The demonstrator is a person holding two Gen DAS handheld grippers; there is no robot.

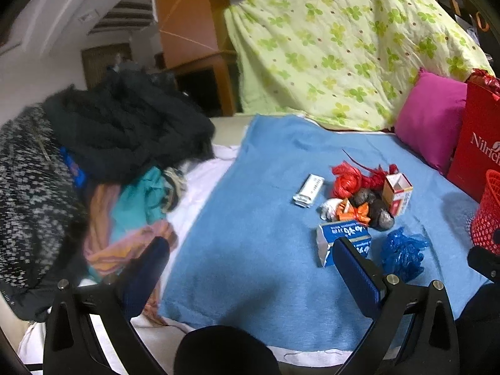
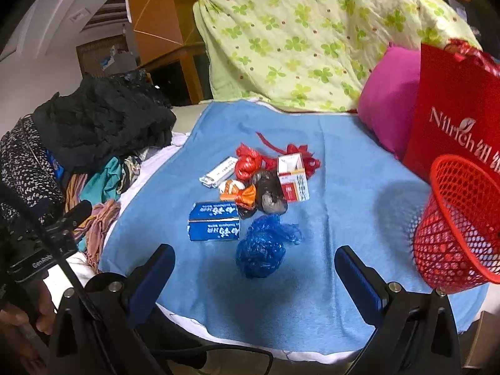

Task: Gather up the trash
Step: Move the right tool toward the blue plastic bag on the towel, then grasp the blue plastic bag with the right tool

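A heap of trash lies on a blue blanket [image 2: 328, 218]: a flattened blue carton [image 2: 214, 225], a crumpled blue plastic bag [image 2: 261, 251], a red and white box [image 2: 293, 176], red plastic [image 2: 247, 161], a grey lump [image 2: 272, 198], an orange wrapper [image 2: 240, 193] and a white packet [image 2: 218, 172]. My right gripper [image 2: 253, 259] is open just in front of the blue bag. My left gripper [image 1: 250, 248] is open to the left of the heap, its right finger beside the blue carton [image 1: 342, 237]. A red mesh basket [image 2: 459, 228] stands at the right.
A pile of dark and coloured clothes [image 1: 103, 156] lies left of the blanket. A pink cushion [image 2: 387, 100], a red paper bag [image 2: 453, 109] and a green floral quilt [image 2: 312, 31] stand behind. A hand on the left gripper's handle [image 2: 34, 306] shows at the lower left.
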